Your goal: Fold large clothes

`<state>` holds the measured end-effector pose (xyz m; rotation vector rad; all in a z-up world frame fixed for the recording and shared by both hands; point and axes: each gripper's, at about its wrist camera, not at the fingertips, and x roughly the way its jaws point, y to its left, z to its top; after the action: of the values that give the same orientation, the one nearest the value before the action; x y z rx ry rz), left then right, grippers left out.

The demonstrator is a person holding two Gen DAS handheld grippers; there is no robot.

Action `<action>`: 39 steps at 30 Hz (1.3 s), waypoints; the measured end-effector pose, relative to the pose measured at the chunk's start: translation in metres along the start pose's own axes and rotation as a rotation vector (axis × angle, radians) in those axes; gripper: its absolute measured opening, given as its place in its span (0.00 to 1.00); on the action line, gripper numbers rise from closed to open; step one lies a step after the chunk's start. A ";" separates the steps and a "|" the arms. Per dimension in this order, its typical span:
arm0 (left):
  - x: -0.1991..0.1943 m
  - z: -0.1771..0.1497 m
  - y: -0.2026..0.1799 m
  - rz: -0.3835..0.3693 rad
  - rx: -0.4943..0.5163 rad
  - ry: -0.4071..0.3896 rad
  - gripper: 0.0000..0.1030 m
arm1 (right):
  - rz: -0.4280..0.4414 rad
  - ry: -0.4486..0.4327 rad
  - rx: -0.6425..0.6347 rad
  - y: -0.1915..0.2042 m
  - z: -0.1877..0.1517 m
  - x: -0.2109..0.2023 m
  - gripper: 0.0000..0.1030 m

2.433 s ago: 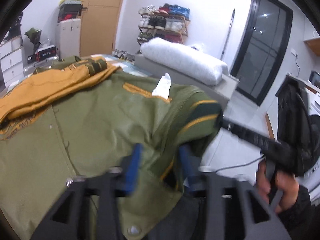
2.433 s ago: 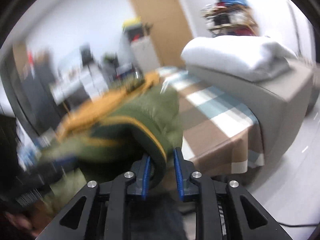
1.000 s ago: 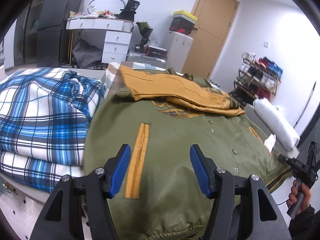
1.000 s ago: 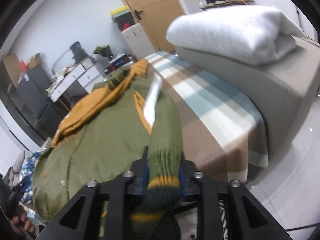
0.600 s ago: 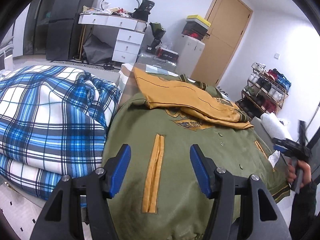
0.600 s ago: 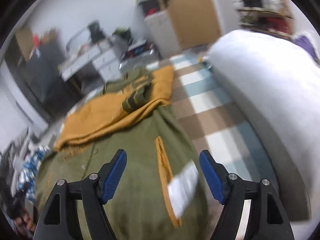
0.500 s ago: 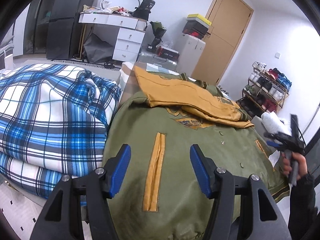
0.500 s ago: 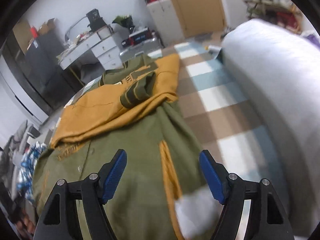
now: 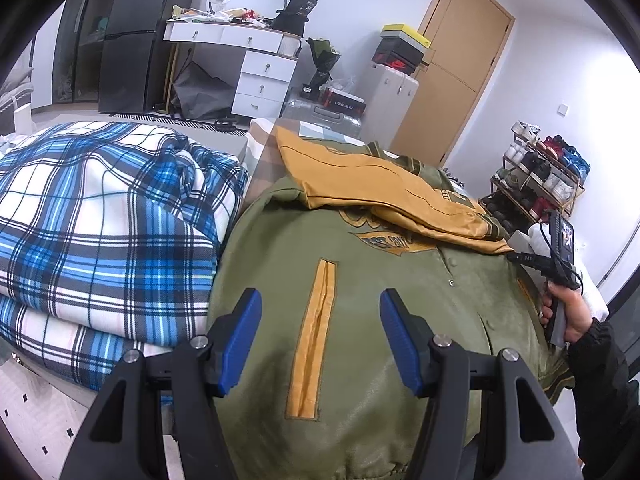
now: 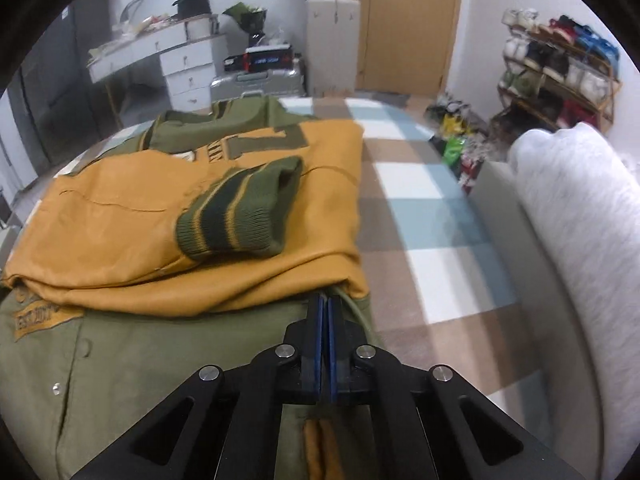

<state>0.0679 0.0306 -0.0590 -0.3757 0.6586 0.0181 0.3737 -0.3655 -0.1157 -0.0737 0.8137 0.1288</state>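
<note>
Left wrist view: the green varsity jacket (image 9: 400,304) lies on the bed, mustard sleeves (image 9: 384,196) already folded across it; the hem half is left. The left tongs (image 9: 320,340) gape, empty. A plaid quilt (image 9: 100,216) lies beside.

Right wrist view: the right tongs (image 10: 323,312) are pinched together at the sleeve edge; whether they pinch cloth is unclear. Checked bedsheet (image 10: 416,216), shoe rack (image 10: 560,64) beyond.

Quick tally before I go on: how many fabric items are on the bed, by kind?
Jackets, olive green with mustard sleeves: 1
Plaid blankets, blue and white: 1
White rolled quilts: 1
Total: 3
</note>
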 end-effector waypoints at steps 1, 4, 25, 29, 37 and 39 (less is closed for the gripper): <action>-0.001 0.000 0.000 0.002 0.007 0.001 0.54 | -0.011 -0.010 0.019 -0.005 0.002 -0.001 0.00; -0.003 -0.001 0.004 0.014 0.020 0.003 0.54 | -0.098 -0.042 0.062 -0.025 0.008 -0.001 0.00; 0.009 -0.007 -0.018 -0.032 0.057 0.043 0.54 | 0.344 0.066 -0.036 0.052 -0.044 -0.070 0.67; 0.003 -0.010 -0.021 -0.036 0.069 0.044 0.54 | 0.323 0.076 -0.116 0.115 -0.049 -0.057 0.67; -0.007 -0.014 -0.016 -0.011 0.072 0.032 0.55 | 0.064 0.019 -0.238 0.144 -0.057 -0.052 0.06; -0.004 -0.014 -0.012 -0.010 0.050 0.030 0.55 | 0.106 0.018 -0.232 0.143 -0.065 -0.067 0.05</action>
<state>0.0586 0.0151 -0.0629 -0.3312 0.6859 -0.0134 0.2610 -0.2375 -0.1144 -0.2507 0.8179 0.3228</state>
